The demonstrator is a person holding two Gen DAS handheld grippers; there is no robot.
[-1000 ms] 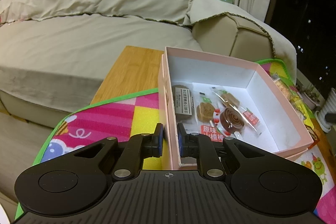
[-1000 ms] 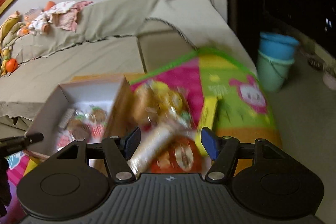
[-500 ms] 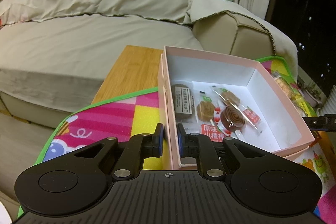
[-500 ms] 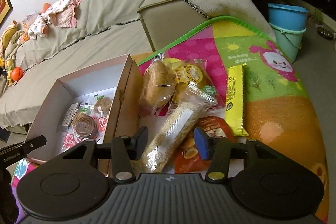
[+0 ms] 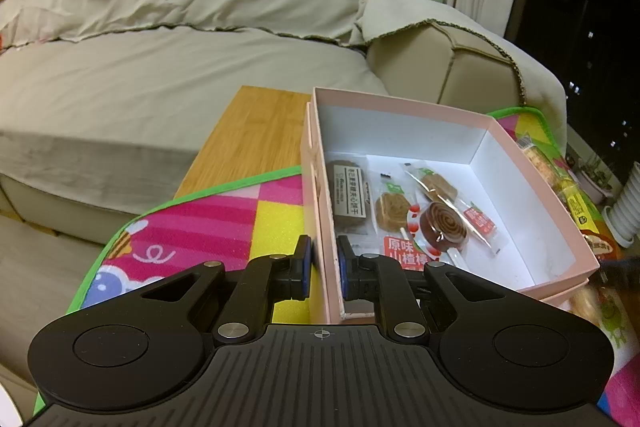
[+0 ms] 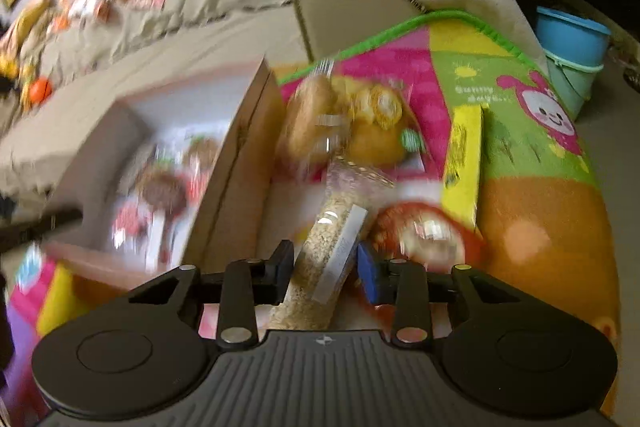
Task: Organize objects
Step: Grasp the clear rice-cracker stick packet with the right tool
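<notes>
My left gripper (image 5: pixel 323 263) is shut on the near left wall of the open pink box (image 5: pixel 400 111), one pad inside and one outside. The box holds several wrapped snacks, among them a round brown lollipop (image 5: pixel 446 227). To the right of the box (image 6: pixel 236 163), my right gripper (image 6: pixel 326 267) is closing on a long clear packet of oat bar (image 6: pixel 332 223). The packet lies between the jaws and both pads touch its sides. This view is blurred.
More snacks lie on the colourful play mat (image 6: pixel 520 131): bagged buns (image 6: pixel 312 123), a yellow stick packet (image 6: pixel 462 155), a red packet (image 6: pixel 428 231). Bare wooden tabletop (image 5: pixel 256 131) and a beige sofa (image 5: pixel 160 75) lie beyond. Stacked buckets (image 6: pixel 572 39) stand on the floor at right.
The right gripper came down over the oat bar packet and its jaws narrowed onto it. The left gripper kept still, clamped on the box wall.
</notes>
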